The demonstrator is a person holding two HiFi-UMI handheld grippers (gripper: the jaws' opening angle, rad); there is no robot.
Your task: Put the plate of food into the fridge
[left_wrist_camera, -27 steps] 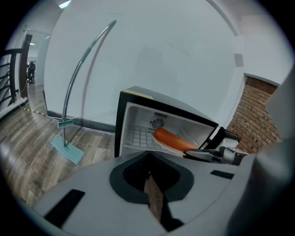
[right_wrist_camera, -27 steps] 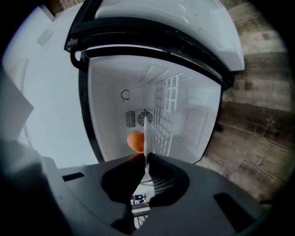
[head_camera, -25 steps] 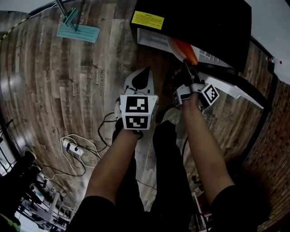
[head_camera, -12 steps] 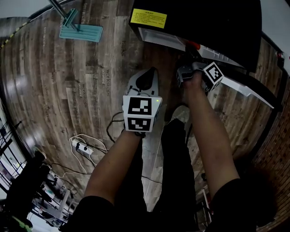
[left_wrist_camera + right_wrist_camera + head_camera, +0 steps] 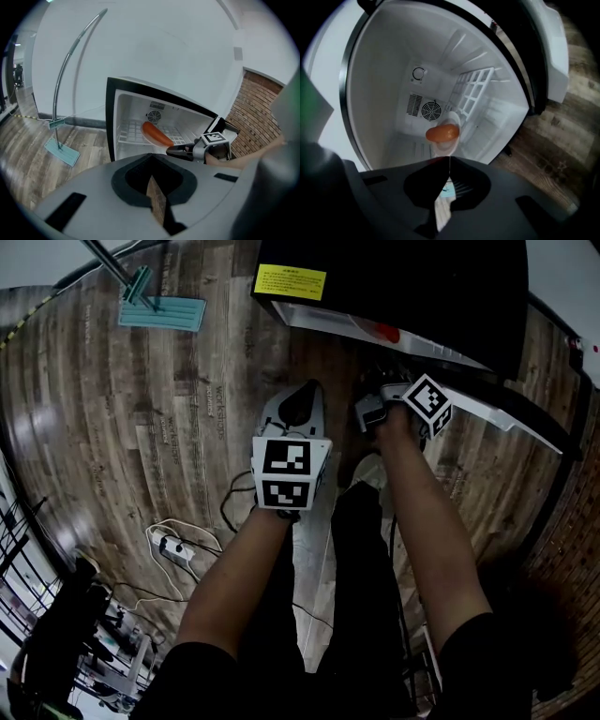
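Wood-look planks cover the floor (image 5: pixel 112 427). Far left there's a teal flat mop (image 5: pixel 161 311), and lower down a white power strip (image 5: pixel 173 549) trailing cables. None of that matters for the job.

My left gripper (image 5: pixel 151 179) hangs in front of the fridge (image 5: pixel 422 287) with its jaws together and nothing between them, so it's basically a spectator.

The right gripper (image 5: pixel 449 161) reaches into the open fridge. Its jaws have just been opening and now stand a crack apart. As far as I can see nothing is clamped between them. The plate (image 5: pixel 446 143) sits just past the tips on the white wire shelf (image 5: pixel 126 133) near the fan grille, with the orange food (image 5: pixel 442 133) lying on top.

I'd guess the plate is stiff, light and smooth, so it'd be slippery under narrow jaws. The near rim is the only sensible place to pinch it. The food looks rounded, glossy and loose, so I'd expect it to roll off if the plate tips. I'd keep it flat. The wire bars could also let the plate rock or slide.

The fridge is glossy black outside with a yellow label (image 5: pixel 290 281) and moulded white plastic inside. Its door (image 5: pixel 506 423) is swung open to the right.
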